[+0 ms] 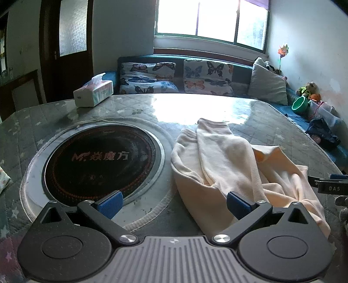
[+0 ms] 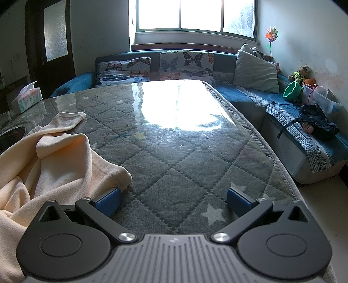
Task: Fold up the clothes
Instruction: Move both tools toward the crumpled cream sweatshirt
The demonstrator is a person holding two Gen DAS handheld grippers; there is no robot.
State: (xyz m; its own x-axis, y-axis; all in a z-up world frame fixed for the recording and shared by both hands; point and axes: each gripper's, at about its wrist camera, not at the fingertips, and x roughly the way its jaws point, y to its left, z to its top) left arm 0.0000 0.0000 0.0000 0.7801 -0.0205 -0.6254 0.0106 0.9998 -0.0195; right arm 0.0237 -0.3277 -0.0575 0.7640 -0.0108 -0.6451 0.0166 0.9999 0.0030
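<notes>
Cream garment (image 1: pixel 228 165) rumpled on counter (image 2: pixel 184 152), right of inset hotplate (image 1: pixel 102 156). Long axis away from tongs. Left tongs (image 1: pixel 174 203) wide open, empty, at near hem. Right tongs (image 2: pixel 174 201) wide open, empty, garment to left.

Daylight pours in from the window (image 1: pixel 212 20) at twelve o'clock in both views, blown out to pure white so nothing outside reads. It throws a broad white glare patch on the glossy cover of the desk (image 2: pixel 184 102), washing out the quilted pattern there; the same glare shows in the left wrist view. The rest of the room is dim, and the door (image 1: pixel 69 43) at ten o'clock sits in deep shadow. Fisheye distortion bends straight edges and darkens the corners to black. The cream garment (image 1: pixel 228 163) glows faintly orange where light passes through a fold. Focus is fairly sharp throughout.
</notes>
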